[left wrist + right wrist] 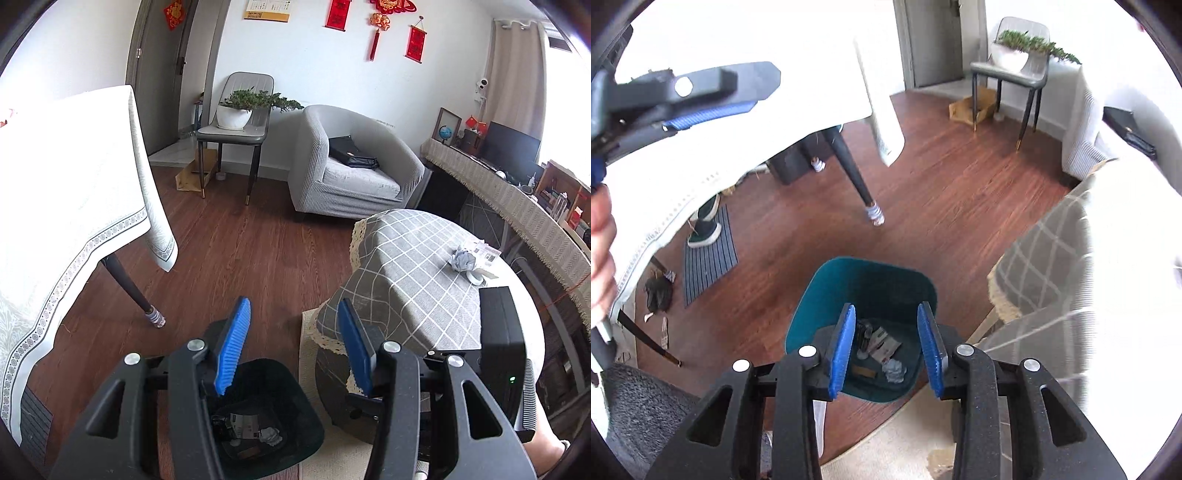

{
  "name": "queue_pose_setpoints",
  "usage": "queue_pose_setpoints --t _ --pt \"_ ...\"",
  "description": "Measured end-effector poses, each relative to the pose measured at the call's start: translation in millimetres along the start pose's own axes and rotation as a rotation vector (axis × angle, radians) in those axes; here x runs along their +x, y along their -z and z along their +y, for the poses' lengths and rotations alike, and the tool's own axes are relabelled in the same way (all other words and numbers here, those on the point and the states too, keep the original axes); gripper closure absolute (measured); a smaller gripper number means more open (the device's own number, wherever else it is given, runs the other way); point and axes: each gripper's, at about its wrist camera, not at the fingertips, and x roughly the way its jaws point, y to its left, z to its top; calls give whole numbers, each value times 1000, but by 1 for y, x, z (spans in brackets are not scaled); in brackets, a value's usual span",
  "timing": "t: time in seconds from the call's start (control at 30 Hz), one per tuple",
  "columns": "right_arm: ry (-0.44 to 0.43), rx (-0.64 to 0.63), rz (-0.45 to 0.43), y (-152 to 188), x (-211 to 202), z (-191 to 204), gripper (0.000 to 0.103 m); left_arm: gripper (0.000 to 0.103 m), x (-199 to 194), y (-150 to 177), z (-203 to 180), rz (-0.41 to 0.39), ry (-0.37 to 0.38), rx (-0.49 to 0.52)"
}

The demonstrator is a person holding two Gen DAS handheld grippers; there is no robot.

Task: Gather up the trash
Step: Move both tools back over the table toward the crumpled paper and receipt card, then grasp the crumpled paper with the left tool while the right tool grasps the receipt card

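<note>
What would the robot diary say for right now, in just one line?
right gripper open, empty, above bin | left gripper open, empty | crumpled paper on checked table

Smooth teal plastic bin (pixel 864 280) holds crumpled paper (pixel 894 370); glossy wood-grain floor (pixel 945 206), checked cloth tablecloth (pixel 413 266).

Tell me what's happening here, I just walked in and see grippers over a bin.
A person is clearing trash with a handheld gripper in each hand. The right gripper hangs over the teal bin, jaws open and empty; a crumpled tissue and wrappers already lie inside. The left gripper is open and empty too. Another paper ball waits on the checkered table.
</note>
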Motion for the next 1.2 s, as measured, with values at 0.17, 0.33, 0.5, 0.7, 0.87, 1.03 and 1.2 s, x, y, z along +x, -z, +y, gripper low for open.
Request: queue_pose_setpoints --t 0.17,0.33,0.5,0.7,0.87,1.03,1.2 --pt "18 13 -71 0 -31 -13 70 50 8 -6 -22 -2 13 13" --pt "38 33 -102 4 -51 -36 70 48 21 -12 -48 2 36 37" --pt "59 58 -118 8 -67 -64 70 46 36 -19 -72 6 55 62" --pt "83 86 -138 12 -84 -91 70 43 59 -23 -98 20 74 78" --pt "107 108 -159 15 -96 -121 70 41 77 -29 -119 29 89 89" --pt "132 132 -177 18 -109 -151 70 36 96 -32 -141 44 103 126" --pt "155 153 -195 18 -124 -178 70 32 114 -37 -163 61 127 164"
